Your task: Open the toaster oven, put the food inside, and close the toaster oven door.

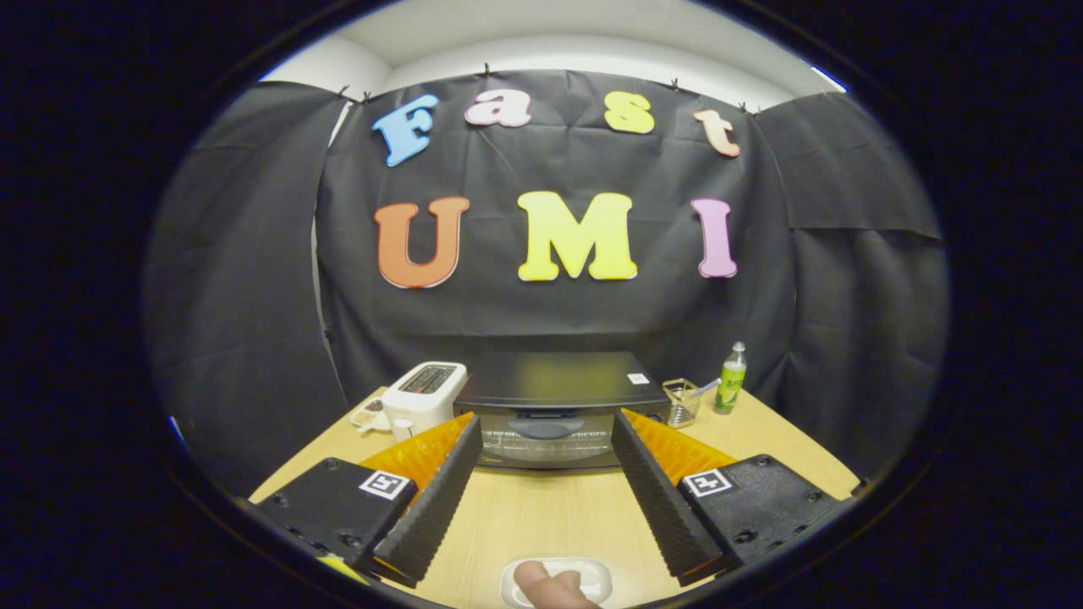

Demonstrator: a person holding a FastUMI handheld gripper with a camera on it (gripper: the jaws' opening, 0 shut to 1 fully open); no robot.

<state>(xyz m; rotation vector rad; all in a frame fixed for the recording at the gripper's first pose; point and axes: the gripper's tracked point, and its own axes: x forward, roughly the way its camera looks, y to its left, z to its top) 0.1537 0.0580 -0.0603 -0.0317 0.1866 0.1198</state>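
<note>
A black toaster oven (558, 410) stands at the back of the wooden table (541, 516), its glass door shut and its handle (546, 427) facing me. My gripper (546, 427) is held open above the table, well short of the oven, with nothing between the fingers (440, 499). The oven door appears in the gap between the fingertips. Close below the gripper, a white tray (592, 579) holds a sausage-like piece of food (550, 588).
A white pop-up toaster (423, 397) stands left of the oven, with a small dish (368, 414) beside it. To the oven's right are a wire holder (681, 402) and a green bottle (730, 381). Black cloth walls close in the table.
</note>
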